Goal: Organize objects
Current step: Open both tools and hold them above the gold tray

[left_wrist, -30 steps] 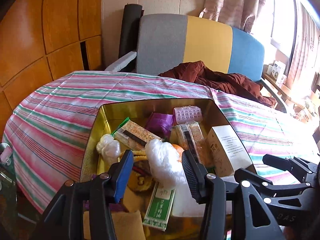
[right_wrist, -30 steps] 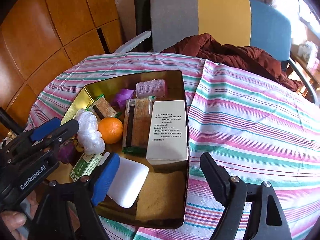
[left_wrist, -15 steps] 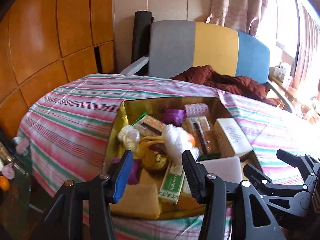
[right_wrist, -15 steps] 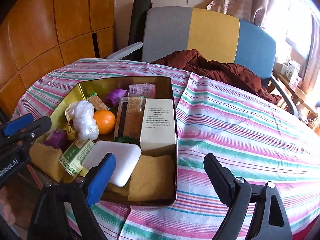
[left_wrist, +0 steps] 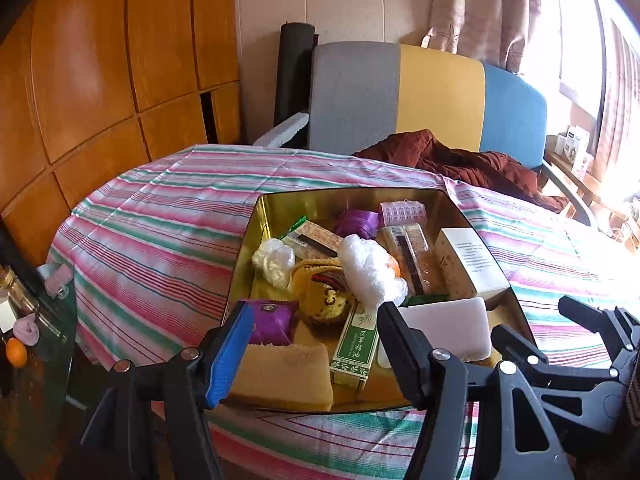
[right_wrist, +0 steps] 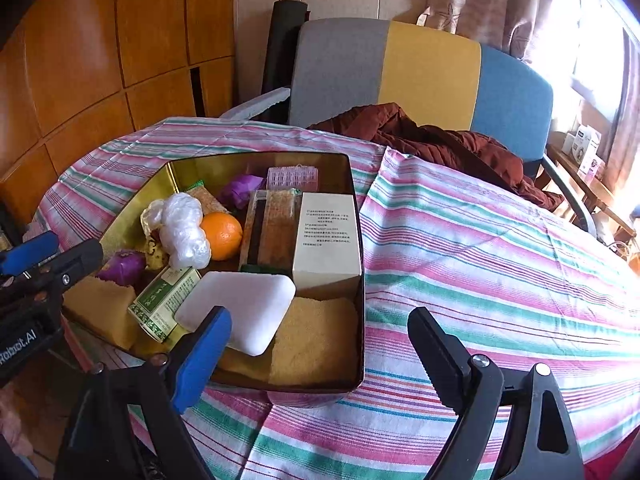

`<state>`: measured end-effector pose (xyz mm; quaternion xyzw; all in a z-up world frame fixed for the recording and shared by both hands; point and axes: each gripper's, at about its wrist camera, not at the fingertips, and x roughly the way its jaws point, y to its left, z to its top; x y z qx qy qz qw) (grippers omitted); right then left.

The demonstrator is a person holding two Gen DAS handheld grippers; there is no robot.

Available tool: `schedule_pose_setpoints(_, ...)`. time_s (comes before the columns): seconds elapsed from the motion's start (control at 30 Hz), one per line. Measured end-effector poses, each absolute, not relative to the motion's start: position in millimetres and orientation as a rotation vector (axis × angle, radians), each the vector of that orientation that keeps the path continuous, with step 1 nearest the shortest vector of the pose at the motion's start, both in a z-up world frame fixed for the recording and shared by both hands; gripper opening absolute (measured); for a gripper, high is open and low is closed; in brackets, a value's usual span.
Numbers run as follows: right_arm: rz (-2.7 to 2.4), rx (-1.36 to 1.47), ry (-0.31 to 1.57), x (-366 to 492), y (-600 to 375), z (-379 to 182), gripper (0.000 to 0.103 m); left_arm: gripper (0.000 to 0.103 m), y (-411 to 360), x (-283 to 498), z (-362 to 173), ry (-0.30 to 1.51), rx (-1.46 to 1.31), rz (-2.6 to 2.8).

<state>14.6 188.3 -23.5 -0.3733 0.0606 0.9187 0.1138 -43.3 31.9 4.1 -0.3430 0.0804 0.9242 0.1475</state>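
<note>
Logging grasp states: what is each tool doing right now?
Left tool: open, holding nothing, short of the gold tin.
Right tool: open, holding nothing.

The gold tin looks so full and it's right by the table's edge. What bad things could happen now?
The gold tin sits close to the table's near edge, partly over it as far as the right wrist view shows; a nudge from either open claw, left or right, might tip it off. The white sponge rests loosely atop other things and could slide out. The orange is round and may roll if neighbours get lifted.
</note>
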Motion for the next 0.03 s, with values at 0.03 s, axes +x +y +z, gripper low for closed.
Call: schedule_pose_setpoints(0.03, 2.696, -1.088, 0.176, 15.0, 188.0, -22.1, 0.09, 0.065, 31.4, -42.4, 4.9, 0.23, -0.98, 2.666)
